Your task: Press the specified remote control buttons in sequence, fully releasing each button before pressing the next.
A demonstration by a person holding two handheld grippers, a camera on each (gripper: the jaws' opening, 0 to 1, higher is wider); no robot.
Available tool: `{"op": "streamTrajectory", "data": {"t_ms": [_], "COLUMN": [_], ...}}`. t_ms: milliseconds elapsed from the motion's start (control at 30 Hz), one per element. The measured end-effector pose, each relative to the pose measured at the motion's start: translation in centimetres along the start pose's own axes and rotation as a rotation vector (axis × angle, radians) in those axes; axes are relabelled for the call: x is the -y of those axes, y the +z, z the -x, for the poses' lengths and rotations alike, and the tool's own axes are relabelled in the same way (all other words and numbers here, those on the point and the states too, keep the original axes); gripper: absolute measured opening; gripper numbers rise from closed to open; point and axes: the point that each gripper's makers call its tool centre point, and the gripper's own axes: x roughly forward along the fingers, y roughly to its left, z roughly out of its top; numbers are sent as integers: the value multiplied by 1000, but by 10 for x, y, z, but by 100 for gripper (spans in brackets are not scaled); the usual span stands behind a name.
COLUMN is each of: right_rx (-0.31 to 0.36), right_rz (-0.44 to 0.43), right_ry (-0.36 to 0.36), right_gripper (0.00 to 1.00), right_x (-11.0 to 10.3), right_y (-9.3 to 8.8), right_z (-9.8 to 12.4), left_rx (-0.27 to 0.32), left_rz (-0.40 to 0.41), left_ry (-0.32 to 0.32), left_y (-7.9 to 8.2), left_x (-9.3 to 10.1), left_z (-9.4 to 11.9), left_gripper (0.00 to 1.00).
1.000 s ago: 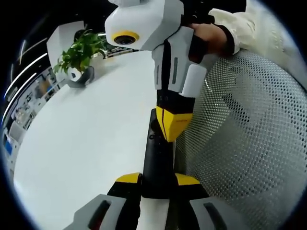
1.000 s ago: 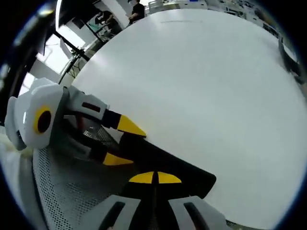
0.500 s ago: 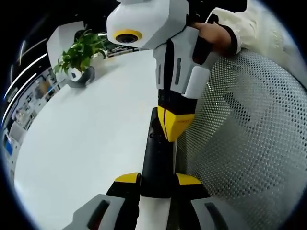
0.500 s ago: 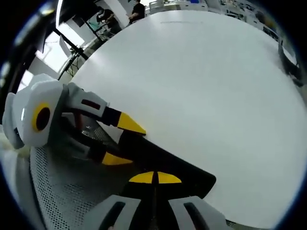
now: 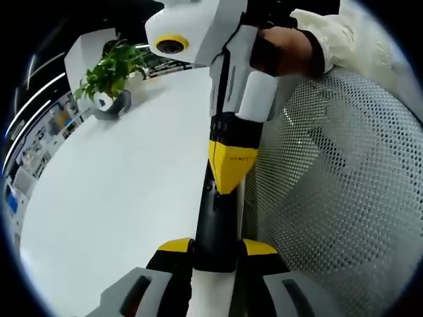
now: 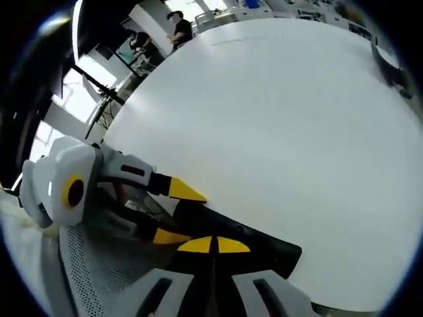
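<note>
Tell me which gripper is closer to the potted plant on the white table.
Right. The right gripper, tips closed over the remote control, reaches farther across the table toward the potted plant. The left gripper clamps the remote's near end, farther back.

Both views sit close above the white table [image 5: 119, 198], facing each other along the black remote [image 5: 218, 224], which both share.

A broad white table [image 5: 112, 191] spreads across the left gripper view, and the same pale tabletop shows in the right gripper view. A leafy green potted plant [image 5: 112, 76] stands near its far edge in a dark pot. White perforated mesh [image 5: 337, 185], curved like a chair back, sits just beside the table. Shelves and office clutter lie blurred beyond, with a dark-clothed person [image 6: 180, 28] standing past the table's far edge.
</note>
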Motion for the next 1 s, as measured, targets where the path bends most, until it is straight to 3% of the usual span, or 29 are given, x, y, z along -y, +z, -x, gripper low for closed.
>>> {"op": "streamTrajectory", "data": {"t_ms": [233,333,367,1000], "right_rx": [4,-28,-7,1], "right_rz": [7,19,20,75], "right_ry": [2,-51,-33,-59], "right_gripper": [0,0,0,0], "right_x": [-4,5,1,2], "right_y": [3,-1,2,1], "right_z": [-6,-10,-9,-9], "left_rx": [6,6,8,19], "left_rz": [-4,-10,-6,1], "left_ry": [-4,-8,-8,-16], "left_y": [0,1,1,1], "left_x": [1,3,3,3], "left_z": [1,1,1,0], "left_gripper": [25,24,24,24]}}
